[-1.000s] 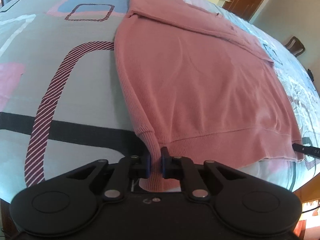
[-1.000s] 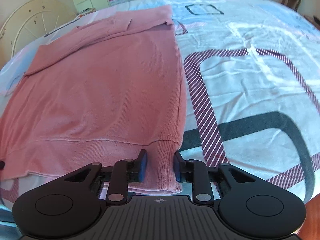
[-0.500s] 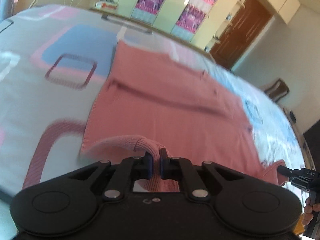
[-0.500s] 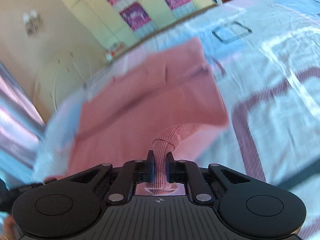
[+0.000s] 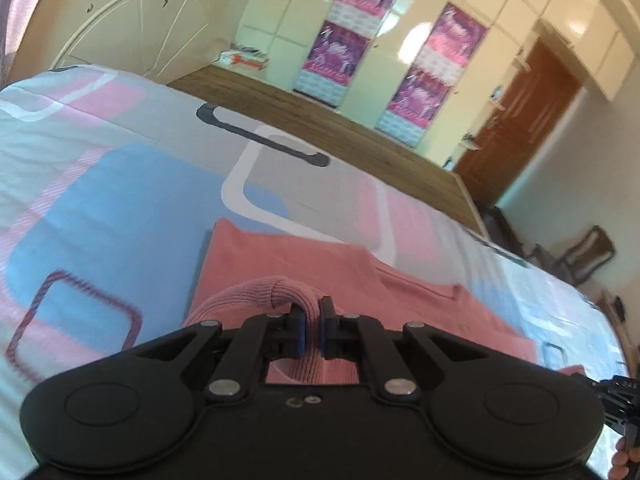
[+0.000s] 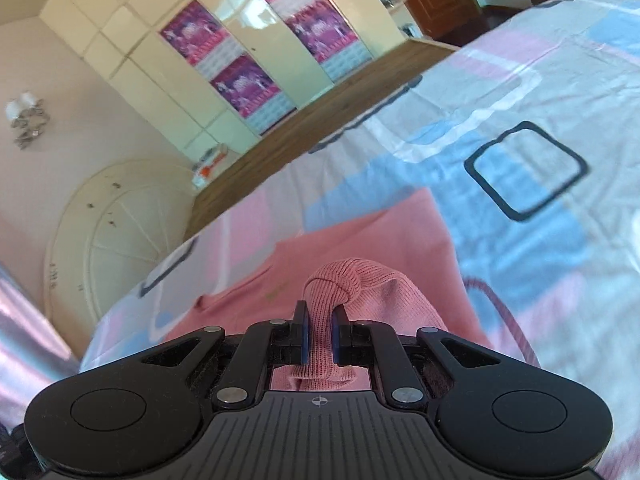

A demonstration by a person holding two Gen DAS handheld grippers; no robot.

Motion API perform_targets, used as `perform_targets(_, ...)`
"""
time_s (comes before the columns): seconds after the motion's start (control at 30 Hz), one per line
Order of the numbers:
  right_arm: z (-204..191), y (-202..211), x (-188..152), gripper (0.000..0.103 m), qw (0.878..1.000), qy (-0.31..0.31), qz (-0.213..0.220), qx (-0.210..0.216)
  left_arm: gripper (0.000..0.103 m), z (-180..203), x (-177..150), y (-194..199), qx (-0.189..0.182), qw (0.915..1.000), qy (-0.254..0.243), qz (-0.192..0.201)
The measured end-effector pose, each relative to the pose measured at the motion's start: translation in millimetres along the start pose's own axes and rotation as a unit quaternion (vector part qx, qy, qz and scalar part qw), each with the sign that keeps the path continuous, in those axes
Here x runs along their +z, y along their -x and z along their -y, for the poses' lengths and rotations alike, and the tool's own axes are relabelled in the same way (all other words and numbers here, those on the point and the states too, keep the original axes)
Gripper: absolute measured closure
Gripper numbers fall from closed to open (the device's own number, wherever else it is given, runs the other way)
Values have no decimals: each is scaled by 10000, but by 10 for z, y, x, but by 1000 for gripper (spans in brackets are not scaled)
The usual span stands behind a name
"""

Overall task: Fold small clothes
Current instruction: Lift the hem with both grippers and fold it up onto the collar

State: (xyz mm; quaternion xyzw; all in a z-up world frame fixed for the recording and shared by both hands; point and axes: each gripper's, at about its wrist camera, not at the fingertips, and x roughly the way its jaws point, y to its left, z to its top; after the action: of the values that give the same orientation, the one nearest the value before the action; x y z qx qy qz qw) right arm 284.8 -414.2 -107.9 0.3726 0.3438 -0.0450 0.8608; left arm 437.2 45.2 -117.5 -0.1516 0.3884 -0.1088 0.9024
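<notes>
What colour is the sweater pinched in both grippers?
Pink, ribbed knit sweater; clearest in the right wrist view.

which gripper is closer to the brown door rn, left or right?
Right, as a judgement. In the left wrist view the brown door sits far right, towards the right gripper. Left gripper holds the pink sweater on the side away from the door.

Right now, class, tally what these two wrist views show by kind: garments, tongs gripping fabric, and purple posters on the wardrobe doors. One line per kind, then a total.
Garments: 1, the pink sweater on the bed.
Tongs gripping fabric: 2, the left tongs and right tongs, each shut on the sweater's ribbed hem.
Purple posters: 4.
Total: 7
</notes>
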Motion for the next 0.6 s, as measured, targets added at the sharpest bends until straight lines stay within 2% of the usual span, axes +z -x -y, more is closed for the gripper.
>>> perform_targets(0.13,129,-468,147,92,9993,-213,-284,-140,95,5,56,-478,389,9986,-128,-328)
perform_targets(0.17,146,-534,163,91,9992,-214,-287,-204,92,-2,51,-572,507,9978,-158,-404)
perform_targets(0.2,162,-589,178,80,9991,-178,-306,-240,86,-3,47,-623,634,9968,-217,-426)
perform_targets(0.23,177,-632,197,73,9991,-160,-321,-245,85,-14,50,-637,716,9963,-278,-381)
perform_targets(0.27,178,-649,221,58,9992,-120,-297,-235,80,-17,59,-624,764,9960,-344,-309)
perform_targets(0.3,165,-637,247,47,9995,-19,-218,-217,67,-25,74,-609,758,9959,-417,-259)
perform_targets(0.33,143,-621,274,45,9996,120,-136,-210,58,-28,88,-578,782,9954,-517,-199)
perform_targets(0.37,128,-604,311,44,9994,265,-84,-214,45,-27,98,-526,834,9946,-600,-125)
perform_targets(0.4,118,-593,348,44,9991,380,-68,-200,41,-26,106,-479,860,9937,-716,-15)
perform_targets(0.47,105,-596,404,44,9978,642,-73,-147,40,-26,119,-428,806,9923,-943,60)
perform_targets(0.5,97,-616,414,44,9963,835,-94,-194,37,-21,117,-402,776,9916,-1037,61)
perform_targets(0.6,69,-743,370,44,9898,1357,-242,-373,36,-33,156,-509,752,9885,-1310,-20)
